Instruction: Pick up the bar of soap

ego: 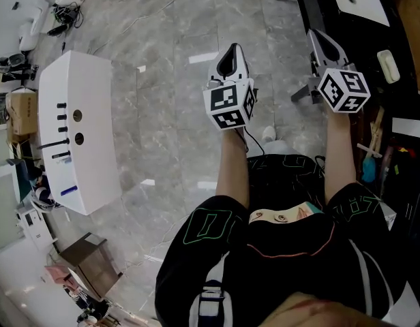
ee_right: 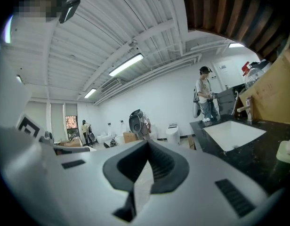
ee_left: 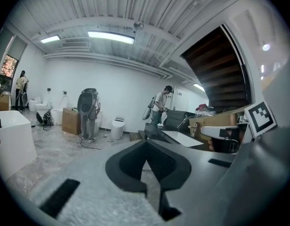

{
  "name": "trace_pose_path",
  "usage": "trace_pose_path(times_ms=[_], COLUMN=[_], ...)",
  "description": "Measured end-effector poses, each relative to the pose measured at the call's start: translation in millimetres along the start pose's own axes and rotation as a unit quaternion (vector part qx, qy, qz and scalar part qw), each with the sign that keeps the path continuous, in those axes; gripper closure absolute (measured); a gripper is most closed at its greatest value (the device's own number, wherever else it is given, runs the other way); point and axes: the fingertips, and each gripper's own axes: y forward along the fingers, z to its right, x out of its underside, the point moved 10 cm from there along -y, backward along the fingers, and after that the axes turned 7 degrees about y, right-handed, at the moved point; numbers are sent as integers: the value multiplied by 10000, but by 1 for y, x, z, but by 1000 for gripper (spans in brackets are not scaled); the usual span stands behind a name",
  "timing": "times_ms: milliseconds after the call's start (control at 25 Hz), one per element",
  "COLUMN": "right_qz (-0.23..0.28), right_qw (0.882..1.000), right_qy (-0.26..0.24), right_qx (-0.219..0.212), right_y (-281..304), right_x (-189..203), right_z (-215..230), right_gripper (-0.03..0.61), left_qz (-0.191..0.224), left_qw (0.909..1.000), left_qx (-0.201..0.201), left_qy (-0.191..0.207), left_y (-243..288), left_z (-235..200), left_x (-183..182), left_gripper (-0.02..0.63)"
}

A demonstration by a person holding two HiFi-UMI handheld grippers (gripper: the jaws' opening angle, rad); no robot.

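The left tool [ego: 231, 50] and the right tool [ego: 318, 38] are both closed, with nothing between the jaws. The soap [ego: 388, 65] lies on the black counter [ego: 371, 43], near the right tool but apart from it.
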Motion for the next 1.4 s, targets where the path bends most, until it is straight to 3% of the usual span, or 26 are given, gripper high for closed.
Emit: trace_pose_path(times_ms=[440, 720, 1160, 1400], right_qz=[388, 979, 1195, 1293], right_qw=[9989, 9905, 9661, 9389], right_qy=[35, -181, -288, 82], right_qx=[254, 948, 2271, 3190], right_y=[-18, -52, -87, -100], right_x=[-31, -64, -82, -82], right_z=[45, 82, 161, 212], right_gripper=[574, 574, 574, 574], left_qz=[182, 557, 462, 56], left_qw=[9985, 9891, 9592, 9297], left_qx=[420, 1209, 2666, 3560], left_qy=[307, 628, 826, 944], left_y=[43, 87, 191, 259], left_z=[44, 87, 176, 231], left_x=[-30, -62, -69, -62], left_gripper=[606, 606, 606, 606])
